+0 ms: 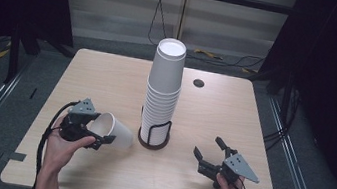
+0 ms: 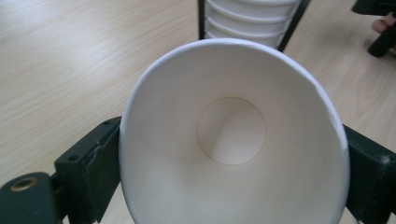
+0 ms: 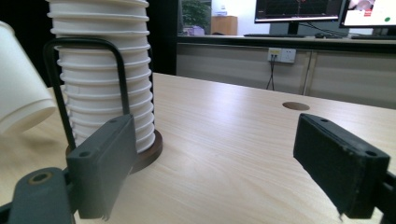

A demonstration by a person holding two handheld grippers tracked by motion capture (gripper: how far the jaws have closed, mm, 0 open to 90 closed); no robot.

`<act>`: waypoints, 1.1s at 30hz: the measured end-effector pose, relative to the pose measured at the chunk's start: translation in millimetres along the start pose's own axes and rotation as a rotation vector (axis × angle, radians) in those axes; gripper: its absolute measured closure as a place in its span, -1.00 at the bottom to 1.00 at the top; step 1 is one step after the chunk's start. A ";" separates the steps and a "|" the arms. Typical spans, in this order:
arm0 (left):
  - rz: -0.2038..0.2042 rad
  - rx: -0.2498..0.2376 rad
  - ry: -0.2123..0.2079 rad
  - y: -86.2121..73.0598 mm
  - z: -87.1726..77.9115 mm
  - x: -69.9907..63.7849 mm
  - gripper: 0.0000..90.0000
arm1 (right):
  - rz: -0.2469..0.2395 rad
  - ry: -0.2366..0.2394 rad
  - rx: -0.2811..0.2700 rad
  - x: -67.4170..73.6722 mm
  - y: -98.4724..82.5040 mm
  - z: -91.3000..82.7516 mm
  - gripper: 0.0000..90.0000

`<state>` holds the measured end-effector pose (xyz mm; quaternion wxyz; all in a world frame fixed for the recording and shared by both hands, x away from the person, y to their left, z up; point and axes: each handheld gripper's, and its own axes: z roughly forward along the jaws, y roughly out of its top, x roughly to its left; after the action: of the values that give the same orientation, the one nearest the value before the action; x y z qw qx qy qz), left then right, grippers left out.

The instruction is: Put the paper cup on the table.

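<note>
The left gripper [image 1: 99, 137] clamps a paper cup [image 1: 113, 129] on its side, just left of the cup stack [image 1: 163, 91] in its wire holder [image 1: 154, 134] — bare table [image 1: 103, 79] behind. The right gripper [image 1: 208, 156] rests with fingers apart, empty — near the front edge. The cup's outside is hidden in the left gripper view.

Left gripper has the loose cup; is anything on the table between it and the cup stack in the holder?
Nothing visible: the paper cup in the left gripper lies on its side beside the stack, bare table between them. The right gripper is off to the other side.
</note>
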<state>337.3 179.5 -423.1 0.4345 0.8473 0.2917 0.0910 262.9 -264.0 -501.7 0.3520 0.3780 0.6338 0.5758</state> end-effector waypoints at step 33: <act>0.095 0.345 0.070 61.2 21.8 37.3 -0.82 | 0.006 0.001 -0.063 -0.8 -2.7 -5.8 -0.70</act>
<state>401.9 158.3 -391.7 0.2677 0.9184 0.2773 0.0895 257.9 -267.5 -503.9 0.3615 0.3683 0.6144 0.5968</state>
